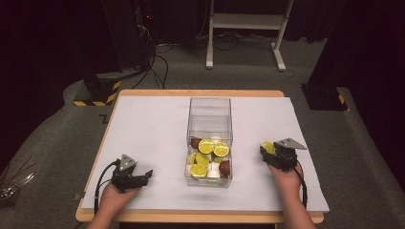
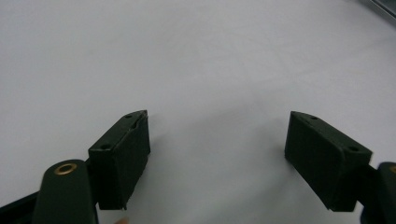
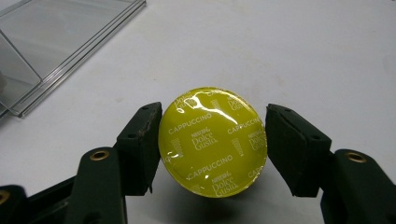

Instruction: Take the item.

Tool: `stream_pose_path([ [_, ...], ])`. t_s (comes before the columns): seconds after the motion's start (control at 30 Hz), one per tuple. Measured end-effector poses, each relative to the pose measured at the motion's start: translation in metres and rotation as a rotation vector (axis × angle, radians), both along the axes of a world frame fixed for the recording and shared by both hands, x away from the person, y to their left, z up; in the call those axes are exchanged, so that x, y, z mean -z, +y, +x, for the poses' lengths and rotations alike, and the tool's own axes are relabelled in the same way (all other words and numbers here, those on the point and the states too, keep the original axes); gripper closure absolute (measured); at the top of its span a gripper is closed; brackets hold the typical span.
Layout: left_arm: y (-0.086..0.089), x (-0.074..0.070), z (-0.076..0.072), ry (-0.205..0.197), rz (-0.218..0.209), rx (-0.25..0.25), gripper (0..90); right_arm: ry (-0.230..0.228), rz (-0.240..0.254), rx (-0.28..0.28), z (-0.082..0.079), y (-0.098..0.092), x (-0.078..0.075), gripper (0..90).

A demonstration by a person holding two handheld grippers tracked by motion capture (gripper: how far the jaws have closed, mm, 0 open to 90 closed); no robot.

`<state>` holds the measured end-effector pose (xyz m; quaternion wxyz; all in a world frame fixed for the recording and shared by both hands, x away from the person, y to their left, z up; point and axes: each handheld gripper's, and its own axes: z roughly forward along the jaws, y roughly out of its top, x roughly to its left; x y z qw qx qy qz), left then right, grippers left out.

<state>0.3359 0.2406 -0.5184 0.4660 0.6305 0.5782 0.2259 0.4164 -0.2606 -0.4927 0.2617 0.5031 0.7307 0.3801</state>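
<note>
Yellow-green foil covers the capsule (image 3: 213,141) that sits clamped between the two black jaws of the right claw (image 3: 214,140). White print runs across that foil: "CAPPUCCINO" appears above and below the middle, and "NESCAFÉ Dolce Gusto" stands at the centre, with the same words repeated near the rim, partly cut off by the curve and the glare. Both pads touch the capsule's sides, the left one pressed flat against it, the right one meeting its edge. Beyond the jaws and to their upper left lies the corner of a clear box (image 3: 70,42) on the white sheet (image 3: 289,51).

From the high view the right claw (image 1: 268,149) rests on the sheet to the right of the box (image 1: 210,114), with the capsule (image 1: 268,147) showing as a yellow spot at its tip. More capsules (image 1: 208,160), yellow-green, brown and white, fill the near half of the box; their print is too small to read.

On the far side of the box from it, near the table's front edge, the left claw (image 1: 143,176) has its tip turned toward the box. Its jaws (image 2: 217,154) stand wide apart with nothing but bare white sheet between them, so it is released.
</note>
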Motion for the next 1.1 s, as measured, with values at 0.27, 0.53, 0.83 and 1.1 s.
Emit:
stream_pose_path([
  [0.27, 0.000, 0.000, 0.000, -0.001, -0.003, -0.002, 22.5, -0.020, 0.036, -0.036, -0.003, 0.002, -0.002, 32.1],
  [0.53, -0.006, 0.001, 0.002, -0.028, -0.078, -0.037, 22.4, -0.077, 0.078, -0.066, -0.015, 0.005, -0.014, 30.8],
  [0.83, -0.009, 0.001, 0.003, -0.044, -0.119, -0.075, 22.5, -0.117, 0.089, -0.110, -0.029, 0.013, -0.023, 30.7],
  [1.1, -0.009, 0.001, 0.003, -0.043, -0.115, -0.068, 22.5, -0.126, 0.106, -0.120, -0.036, 0.017, -0.025, 31.5],
])
